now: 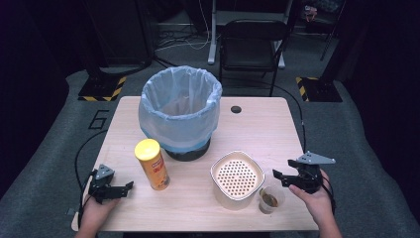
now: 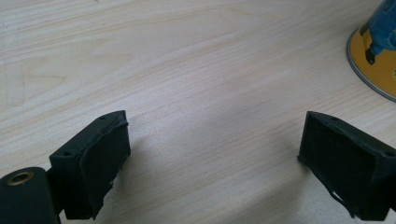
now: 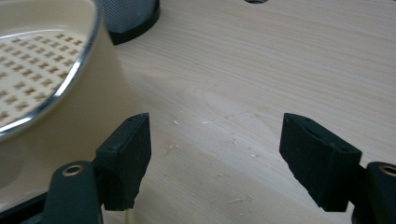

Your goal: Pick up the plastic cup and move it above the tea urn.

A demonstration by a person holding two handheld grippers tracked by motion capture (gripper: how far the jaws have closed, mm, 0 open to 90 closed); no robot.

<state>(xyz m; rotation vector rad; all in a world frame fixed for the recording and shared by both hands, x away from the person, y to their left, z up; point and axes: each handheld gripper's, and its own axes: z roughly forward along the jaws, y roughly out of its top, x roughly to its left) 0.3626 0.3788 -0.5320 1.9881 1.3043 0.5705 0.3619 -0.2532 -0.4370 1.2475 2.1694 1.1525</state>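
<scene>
Evidently freed, the small clear plastic cup with brown dregs (image 1: 270,199) is standing near the table's (image 1: 257,124) front right corner, touching the cream perforated-lid container (image 1: 236,177), while the right gripper (image 1: 283,177) and left gripper (image 1: 124,189) are hovering with jaws wide, empty.

Dark room, grey carpet (image 1: 44,163), folding chair (image 1: 252,42).

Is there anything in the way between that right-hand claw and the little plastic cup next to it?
Nothing visible. The right gripper hangs open just right of the plastic cup, with only bare table between them. The cream strainer box stands on the cup's far side.
</scene>
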